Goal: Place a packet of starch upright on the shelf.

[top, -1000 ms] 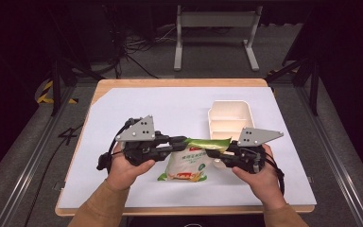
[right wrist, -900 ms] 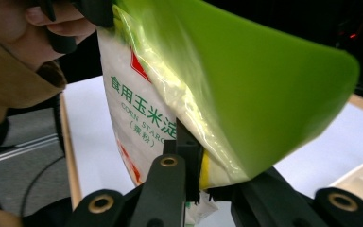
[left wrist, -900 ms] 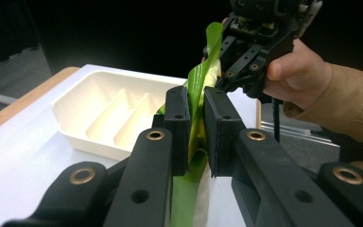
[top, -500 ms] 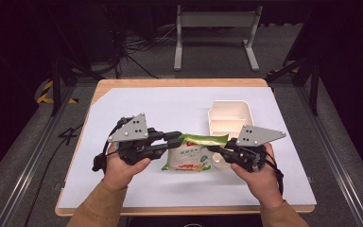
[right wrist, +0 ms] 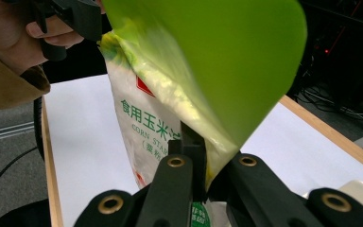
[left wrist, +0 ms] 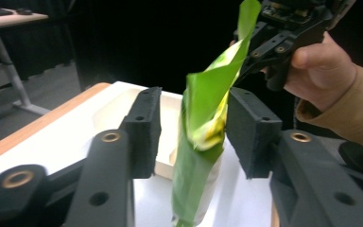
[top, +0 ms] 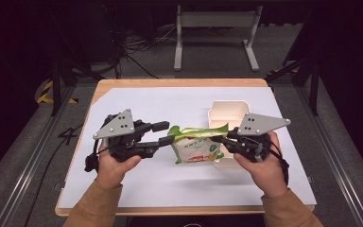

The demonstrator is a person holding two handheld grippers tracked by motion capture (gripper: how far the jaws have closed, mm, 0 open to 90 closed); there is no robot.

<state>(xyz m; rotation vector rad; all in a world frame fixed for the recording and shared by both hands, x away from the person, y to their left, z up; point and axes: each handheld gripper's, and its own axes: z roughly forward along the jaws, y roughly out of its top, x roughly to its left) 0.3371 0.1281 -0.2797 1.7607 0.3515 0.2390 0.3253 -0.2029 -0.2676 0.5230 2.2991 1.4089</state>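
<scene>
Right gripper (right wrist: 196, 156) clenched on starch bag (top: 196, 147); left gripper (left wrist: 194, 130) released, jaws astride it.

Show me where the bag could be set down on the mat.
Free: the white mat behind the left claw, and its near strip before both hands. Crowded: the right side, where the bag hangs by the white container and right claw.

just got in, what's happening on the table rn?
A person holds a gripper in each hand and has a green and white bag lifted between them above the white sheet. The right gripper is shut on the bag's top edge. The left gripper is open, its jaws either side of the other end, not clamped. An empty cream container sits just behind the bag.
</scene>
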